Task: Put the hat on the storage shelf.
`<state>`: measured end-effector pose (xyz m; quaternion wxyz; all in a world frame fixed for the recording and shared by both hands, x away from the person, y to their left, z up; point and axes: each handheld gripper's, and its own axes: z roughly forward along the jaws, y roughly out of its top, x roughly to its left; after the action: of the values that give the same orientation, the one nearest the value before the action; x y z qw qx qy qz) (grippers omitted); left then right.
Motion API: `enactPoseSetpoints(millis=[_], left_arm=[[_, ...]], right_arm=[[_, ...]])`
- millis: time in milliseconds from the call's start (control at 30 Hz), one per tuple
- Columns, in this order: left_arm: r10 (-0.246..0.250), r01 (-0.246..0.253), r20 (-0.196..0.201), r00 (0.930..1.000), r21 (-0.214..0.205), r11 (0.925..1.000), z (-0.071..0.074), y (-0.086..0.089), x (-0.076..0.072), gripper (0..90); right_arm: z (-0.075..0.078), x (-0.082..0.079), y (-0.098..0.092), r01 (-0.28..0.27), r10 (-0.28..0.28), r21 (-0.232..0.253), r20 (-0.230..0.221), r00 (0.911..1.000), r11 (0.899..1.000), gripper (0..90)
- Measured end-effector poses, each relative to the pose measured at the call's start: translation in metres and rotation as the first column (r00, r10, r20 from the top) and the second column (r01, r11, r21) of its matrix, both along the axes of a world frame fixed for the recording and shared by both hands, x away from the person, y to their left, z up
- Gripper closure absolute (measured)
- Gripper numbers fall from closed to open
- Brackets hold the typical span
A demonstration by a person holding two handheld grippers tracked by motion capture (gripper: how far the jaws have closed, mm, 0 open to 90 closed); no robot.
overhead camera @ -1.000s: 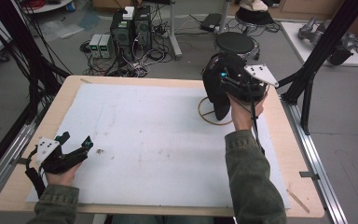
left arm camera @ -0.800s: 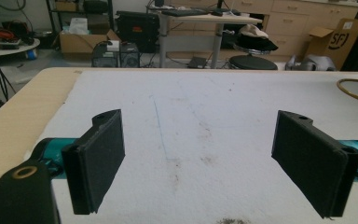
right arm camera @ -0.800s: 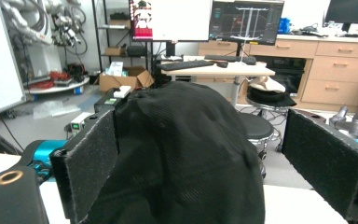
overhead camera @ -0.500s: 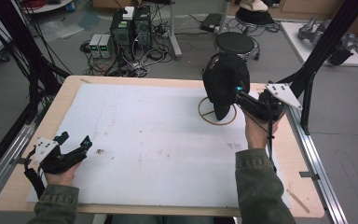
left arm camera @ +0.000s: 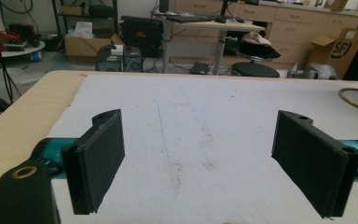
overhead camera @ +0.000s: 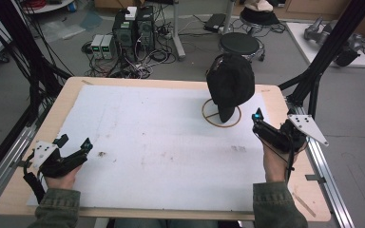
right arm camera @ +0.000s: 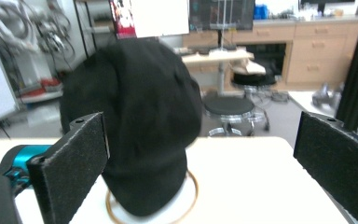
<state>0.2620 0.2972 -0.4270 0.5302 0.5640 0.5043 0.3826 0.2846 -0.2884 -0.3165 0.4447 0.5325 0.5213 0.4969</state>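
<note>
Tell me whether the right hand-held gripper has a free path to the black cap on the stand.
Probably yes. The right hand-held gripper stands open, apart from the black cap on its ring stand, with bare white mat between them and nothing in the way.

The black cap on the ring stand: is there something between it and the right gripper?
No, nothing visible stands between them. The right gripper sits with open jaws to the right of the black cap, which hangs over the stand's brass ring. Bare white mat separates them, and the right gripper view looks straight at the cap.
</note>
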Motion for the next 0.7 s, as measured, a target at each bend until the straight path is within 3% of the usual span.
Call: enactPoseSetpoints(millis=[167, 433, 600, 700], left_arm=[[0.028, -0.028, 0.031, 0.9991, -0.003, 0.9996, -0.002, 0.001, -0.002, 16.3], [0.047, -0.047, 0.036, 0.9982, -0.007, 0.9989, -0.005, 0.002, -0.002, 15.9], [0.051, -0.051, 0.032, 0.9982, -0.004, 0.9987, -0.006, 0.003, -0.002, 15.6], [0.056, -0.056, 0.03, 0.998, -0.003, 0.9984, -0.007, 0.003, -0.002, 15.6]], right_arm=[[-0.027, -0.009, -0.003, 0.003, -0.004, -0.007, -0.043, 0.9991, 1.0, 2.0], [-0.059, -0.019, -0.004, 0.04, -0.04, -0.009, -0.086, 0.9955, 0.999, 2.0], [-0.071, -0.025, -0.005, 0.069, -0.068, 0.006, -0.082, 0.9943, 0.998, 2.0], [-0.081, -0.028, -0.007, 0.069, -0.07, -0.014, -0.077, 0.9946, 0.997, 2.0]])
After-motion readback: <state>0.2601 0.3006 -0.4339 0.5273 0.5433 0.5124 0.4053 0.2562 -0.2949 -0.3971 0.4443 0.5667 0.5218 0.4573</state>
